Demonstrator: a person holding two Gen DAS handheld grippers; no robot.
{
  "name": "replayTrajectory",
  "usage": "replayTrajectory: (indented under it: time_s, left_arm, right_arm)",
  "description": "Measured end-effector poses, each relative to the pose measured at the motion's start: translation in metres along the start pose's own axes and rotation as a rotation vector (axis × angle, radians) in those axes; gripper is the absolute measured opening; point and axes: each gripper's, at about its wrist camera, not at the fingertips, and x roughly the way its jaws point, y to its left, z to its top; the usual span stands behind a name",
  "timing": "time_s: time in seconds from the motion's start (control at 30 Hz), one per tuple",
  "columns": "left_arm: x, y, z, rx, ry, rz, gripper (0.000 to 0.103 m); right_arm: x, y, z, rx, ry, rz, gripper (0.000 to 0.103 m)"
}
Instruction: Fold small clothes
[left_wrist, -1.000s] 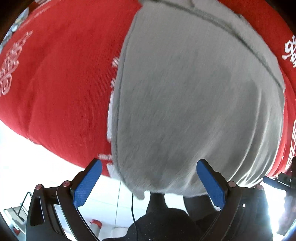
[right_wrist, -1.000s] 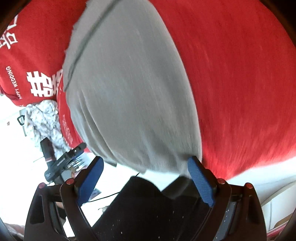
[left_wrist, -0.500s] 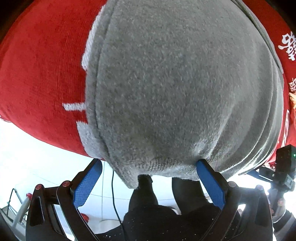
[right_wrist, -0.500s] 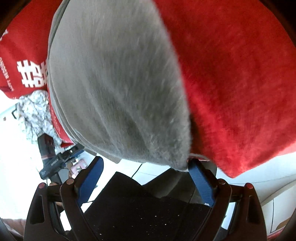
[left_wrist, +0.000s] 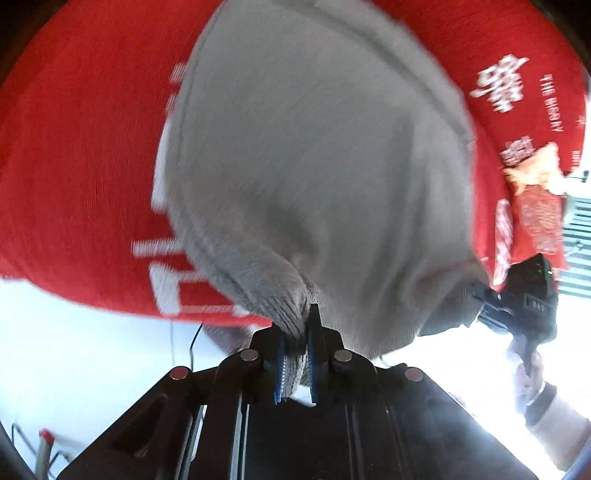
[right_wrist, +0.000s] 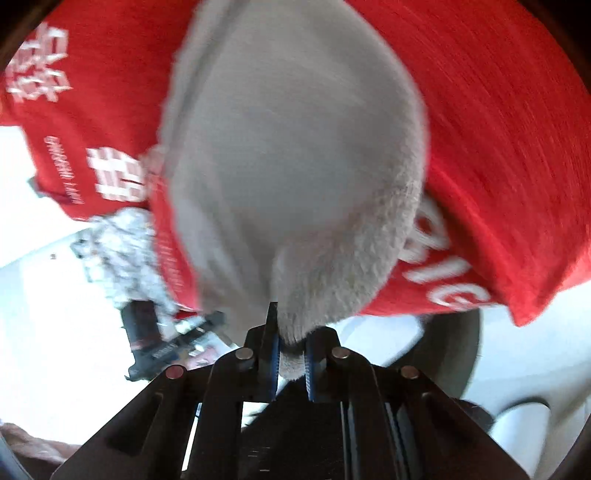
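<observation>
1. Motion blur smears both views, so cloth texture and the white printing on the red tablecloth (left_wrist: 85, 177) are hard to read; the characters on it stay illegible apart from a few small Latin letters.
2. Left gripper (left_wrist: 295, 350): its jaws have just been closing and now pinch the near edge of the grey knitted garment (left_wrist: 314, 166), with the ribbed hem bunched between the blue pads (left_wrist: 279, 363).
3. Most of the garment lies spread over the tablecloth beyond; its far end is cut off by the top of the view.
4. At the left view's right edge, the right gripper (left_wrist: 517, 302) shows dimly, with a hand (left_wrist: 528, 373) below it washed out by glare.
5. Right gripper (right_wrist: 291, 354): its jaws have also just been closing and now clamp another part of the same near edge of the garment (right_wrist: 295, 155).
6. A pale patterned cloth (right_wrist: 122, 251) lies left of it, too blurred to identify.
7. The floor below is overexposed white.
</observation>
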Motion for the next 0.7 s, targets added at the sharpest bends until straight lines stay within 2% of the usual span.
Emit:
replayTrajectory:
  time_s: [0.1,0.23,0.4,0.5,0.57,0.6,0.63,0.7]
  left_arm:
    - [-0.026,-0.015,0.031,0.021,-0.071,-0.028,0.011]
    - [-0.048,-0.024,0.089,0.041,-0.158,-0.032,0.011]
    - [-0.052,-0.035,0.157,0.040,-0.235,0.029,0.011]
    - [-0.052,-0.035,0.188,0.035,-0.222,0.101,0.013]
    - [-0.051,-0.037,0.200,0.028,-0.217,0.155,0.036]
    - [-0.054,-0.039,0.203,0.032,-0.234,0.193,0.064]
    - [-0.059,-0.042,0.207,0.039,-0.266,0.230,0.080]
    - [-0.069,-0.046,0.210,0.059,-0.310,0.269,0.082]
  right_arm:
    - [-0.009,0.030,0.019,-0.025,-0.053,0.077,0.012]
    - [-0.011,0.057,0.065,-0.058,-0.096,0.096,0.012]
    - [-0.014,0.070,0.127,-0.017,-0.166,0.101,0.012]
    - [-0.013,0.070,0.157,0.034,-0.194,0.085,0.012]
    - [-0.011,0.069,0.173,0.062,-0.193,0.067,0.012]
    - [-0.008,0.069,0.180,0.072,-0.188,0.056,0.013]
    - [-0.007,0.069,0.184,0.079,-0.179,0.046,0.013]
    - [-0.003,0.067,0.192,0.096,-0.160,0.024,0.016]
